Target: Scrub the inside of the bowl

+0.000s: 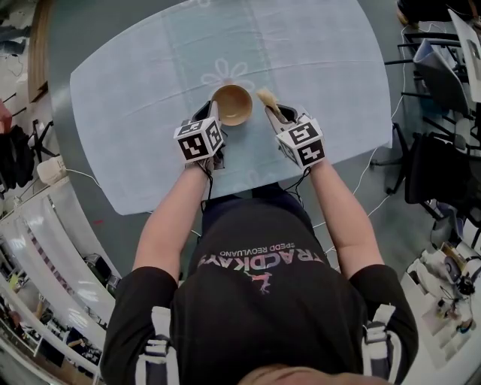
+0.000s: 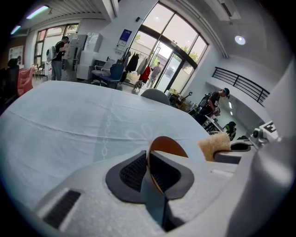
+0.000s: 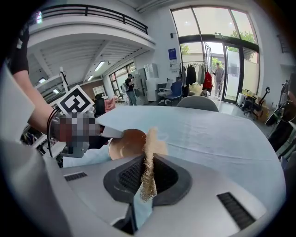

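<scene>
Here we saw the left tongs [image 2: 149, 158] clenched on the near rim of the brown bowl [image 1: 231, 104]. The bowl sat just above the middle of the head view, its inside open to the camera, over the pale blue cloth [image 1: 150, 98] spread on the bench [image 1: 71, 165]. The right tongs [image 3: 148, 162] were grasping a tan, fibrous scrubbing pad [image 1: 268, 100], which stuck out beyond them just to the right of the bowl, close to its rim but outside it.

We're in a big, open lab-office hall: tall glass doors [image 3: 217, 60], mezzanine railing [image 3: 92, 11], coat rack [image 3: 199, 74], office chairs [image 1: 440, 83], cluttered workbenches [image 1: 443, 293].
</scene>
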`<state>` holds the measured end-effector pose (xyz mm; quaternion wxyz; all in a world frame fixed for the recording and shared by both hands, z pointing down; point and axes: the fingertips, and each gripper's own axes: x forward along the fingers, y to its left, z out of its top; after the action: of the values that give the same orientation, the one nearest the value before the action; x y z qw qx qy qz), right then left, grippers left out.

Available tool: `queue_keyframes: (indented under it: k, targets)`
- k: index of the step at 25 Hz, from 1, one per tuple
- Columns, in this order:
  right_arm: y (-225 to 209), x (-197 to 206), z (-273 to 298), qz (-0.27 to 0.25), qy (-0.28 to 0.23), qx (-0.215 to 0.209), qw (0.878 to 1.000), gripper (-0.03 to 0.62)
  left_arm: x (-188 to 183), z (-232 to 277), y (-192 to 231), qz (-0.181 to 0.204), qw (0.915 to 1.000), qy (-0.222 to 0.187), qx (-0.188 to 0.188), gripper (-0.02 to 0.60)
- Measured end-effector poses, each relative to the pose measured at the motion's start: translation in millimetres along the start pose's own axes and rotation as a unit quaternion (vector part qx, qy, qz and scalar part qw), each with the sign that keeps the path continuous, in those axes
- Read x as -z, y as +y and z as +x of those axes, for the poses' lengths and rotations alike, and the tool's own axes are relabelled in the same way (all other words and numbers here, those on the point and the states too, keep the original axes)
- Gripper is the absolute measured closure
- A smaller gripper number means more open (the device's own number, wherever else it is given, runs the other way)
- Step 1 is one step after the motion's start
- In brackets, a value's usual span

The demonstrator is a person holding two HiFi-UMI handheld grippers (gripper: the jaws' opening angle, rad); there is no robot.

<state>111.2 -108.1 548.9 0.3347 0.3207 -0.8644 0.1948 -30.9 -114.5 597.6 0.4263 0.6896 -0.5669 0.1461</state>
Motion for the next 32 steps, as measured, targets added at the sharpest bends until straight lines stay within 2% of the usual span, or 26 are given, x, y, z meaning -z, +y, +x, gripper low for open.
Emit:
queue_keyframes:
  k: [4, 8, 9, 10, 11, 18, 21, 22, 26, 32]
  targets:
    - [-2.0, -2.8, -0.3, -0.001, -0.005, -0.005, 1.0, 0.562, 6.0, 4.2, 3.1, 0.008, 0.9998, 0.014, -0.007, 0.554]
    - [-3.1, -6.3, 1.4, -0.003, -0.006, -0.009, 1.0, 0.562, 7.3, 6.9, 1.7, 0.016, 0.9997, 0.018, 0.006, 0.548]
    - [-2.3, -6.9, 1.7, -0.004, -0.007, -0.009, 1.0, 0.562, 6.9, 6.5, 0.6, 0.018, 0.9996, 0.016, 0.012, 0.521]
    - [-1.4, -7.7, 1.8, -0.004, -0.007, -0.01, 1.0, 0.562, 6.4, 5.7, -0.3, 0.019, 0.9996, 0.014, 0.017, 0.462]
    - [-0.5, -8.6, 1.9, -0.004, -0.008, -0.01, 1.0, 0.562, 5.4, 4.6, -0.6, 0.02, 0.9996, 0.01, 0.019, 0.448]
    - [7.3, -27.1, -5.5, 0.012, -0.037, -0.01, 0.999, 0.562, -8.3, -22.6, 9.3, 0.029, 0.9991, -0.026, 0.015, 0.453]
    - [11.5, -41.6, -12.9, 0.022, -0.062, -0.008, 0.998, 0.562, -21.4, -45.9, 12.6, 0.056, 0.9968, -0.055, 0.015, 0.516]
    - [13.1, -46.5, -16.3, 0.024, -0.071, -0.006, 0.997, 0.562, -26.2, -54.9, 12.0, 0.07, 0.9953, -0.064, 0.016, 0.54]
    - [26.0, -74.4, -36.0, 0.026, -0.114, 0.001, 0.993, 0.562, -47.6, -93.6, -0.6, 0.138, 0.9845, -0.104, 0.033, 0.559]
    - [56.5, -119.7, -75.8, 0.018, -0.185, 0.016, 0.983, 0.562, -82.7, -157.5, -33.0, 0.215, 0.9568, -0.181, 0.075, 0.565]
